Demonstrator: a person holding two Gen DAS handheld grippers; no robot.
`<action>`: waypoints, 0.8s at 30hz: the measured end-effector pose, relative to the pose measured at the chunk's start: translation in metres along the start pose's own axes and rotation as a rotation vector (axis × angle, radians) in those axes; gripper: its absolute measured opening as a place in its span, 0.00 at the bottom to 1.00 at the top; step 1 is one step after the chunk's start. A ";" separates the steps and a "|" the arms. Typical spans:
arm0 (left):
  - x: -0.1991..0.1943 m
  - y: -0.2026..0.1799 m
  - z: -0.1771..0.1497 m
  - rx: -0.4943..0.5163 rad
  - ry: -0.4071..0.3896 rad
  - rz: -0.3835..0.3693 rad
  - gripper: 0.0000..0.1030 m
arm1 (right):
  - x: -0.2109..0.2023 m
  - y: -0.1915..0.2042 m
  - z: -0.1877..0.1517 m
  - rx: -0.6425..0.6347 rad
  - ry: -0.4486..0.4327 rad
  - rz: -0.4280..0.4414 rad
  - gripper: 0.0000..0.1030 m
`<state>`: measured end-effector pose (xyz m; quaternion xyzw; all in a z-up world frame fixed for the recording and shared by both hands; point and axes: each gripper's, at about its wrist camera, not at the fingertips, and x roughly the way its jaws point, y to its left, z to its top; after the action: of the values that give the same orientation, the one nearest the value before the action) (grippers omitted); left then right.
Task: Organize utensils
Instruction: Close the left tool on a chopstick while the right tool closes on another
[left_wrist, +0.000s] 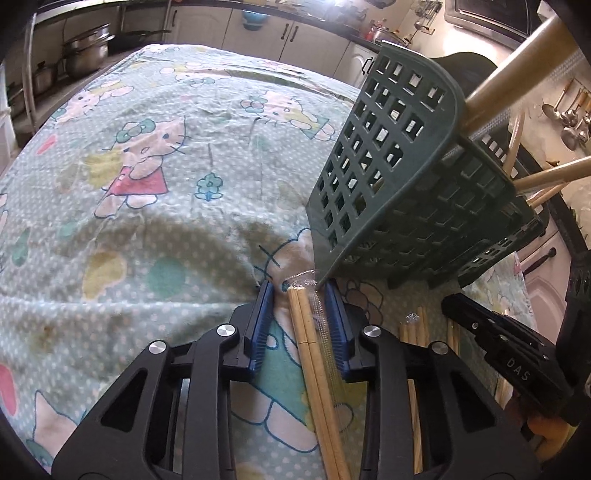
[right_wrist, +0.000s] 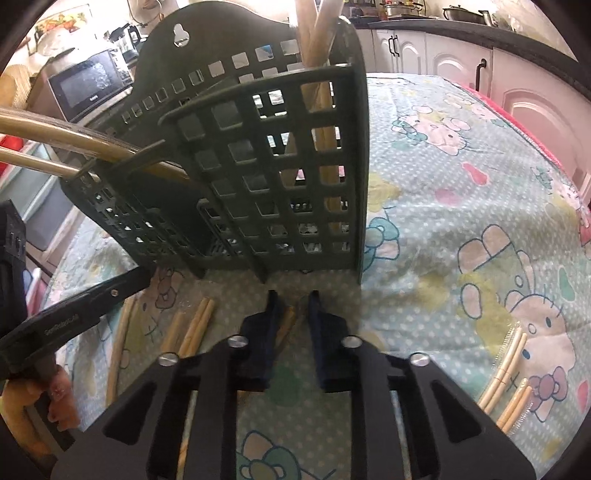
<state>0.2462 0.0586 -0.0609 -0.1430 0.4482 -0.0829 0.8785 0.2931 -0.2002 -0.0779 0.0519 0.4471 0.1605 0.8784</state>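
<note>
Left gripper (left_wrist: 301, 295), black frame with blue ribbed pads: jaws narrowed round a pair of pale bamboo chopsticks in a clear plastic sleeve (left_wrist: 314, 354). The right pad lies against the sleeve; a sliver of cloth shows between the left pad and the sticks, so a full clamp cannot be told. The pair lies on the cartoon-cat printed tablecloth (left_wrist: 147, 155), its tip just short of the lower corner of the dark green plastic lattice utensil holder (left_wrist: 384, 177).

Right gripper (right_wrist: 293, 299), same make, pads in shadow: jaws drawn close together over a wooden chopstick pair (right_wrist: 287, 321) on the cloth, just in front of the holder's base (right_wrist: 280, 166). Whether the pads press on it cannot be told.

Left wrist view only: long wooden handles (left_wrist: 517, 74) leaning out of the holder's top, further chopsticks (left_wrist: 413, 332) on the cloth beside the right gripper's black body.

Right wrist view only: loose chopstick pairs (right_wrist: 195, 328) left of the jaws, two sleeved pairs (right_wrist: 509, 365) well to the right, a hand (right_wrist: 55, 402) gripping the left tool's handle, and a hanging slot in the holder's back plate.
</note>
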 end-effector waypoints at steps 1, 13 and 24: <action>0.000 0.000 -0.001 0.004 -0.002 0.007 0.19 | 0.000 -0.002 0.000 0.009 0.001 0.017 0.10; -0.015 0.016 -0.009 -0.057 -0.010 -0.049 0.10 | -0.042 -0.020 -0.015 0.084 -0.061 0.172 0.08; -0.089 -0.007 -0.014 -0.009 -0.158 -0.134 0.07 | -0.099 -0.014 -0.008 0.050 -0.193 0.225 0.07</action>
<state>0.1822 0.0738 0.0015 -0.1826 0.3672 -0.1279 0.9030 0.2359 -0.2463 -0.0096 0.1387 0.3561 0.2409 0.8922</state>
